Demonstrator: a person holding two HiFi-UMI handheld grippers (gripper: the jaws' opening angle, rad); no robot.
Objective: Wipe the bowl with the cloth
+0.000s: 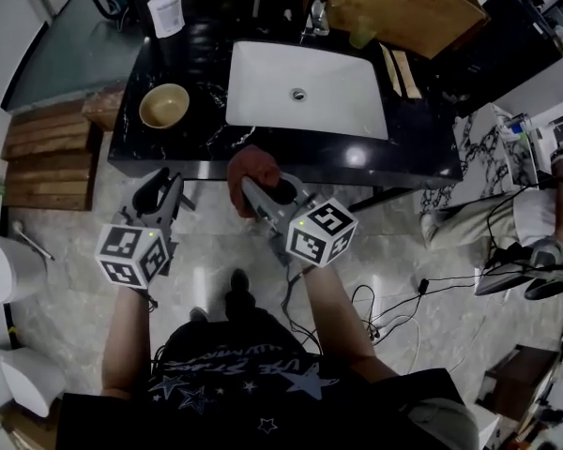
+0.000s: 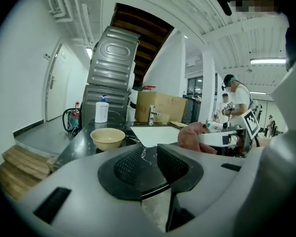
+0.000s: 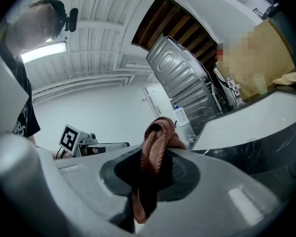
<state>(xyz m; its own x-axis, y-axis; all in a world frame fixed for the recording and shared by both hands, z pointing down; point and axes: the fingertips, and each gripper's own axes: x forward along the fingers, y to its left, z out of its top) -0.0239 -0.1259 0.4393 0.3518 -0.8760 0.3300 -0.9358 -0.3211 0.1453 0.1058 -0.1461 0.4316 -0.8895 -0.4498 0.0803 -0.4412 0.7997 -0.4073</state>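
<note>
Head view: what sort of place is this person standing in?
Probably a bathroom, perhaps a mock-up: a white rectangular sink set in a black marble-patterned counter, a chrome tap behind it, and what looks like a white toilet at the left.

Beige bowl (image 1: 164, 106) upright on blk counter (image 1: 174, 150); reddish cloth (image 1: 250, 171) bunched.

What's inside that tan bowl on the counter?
Nothing shows inside the bowl: from above its inner surface looks bare. The left gripper view shows only its rim and outer wall.
</note>
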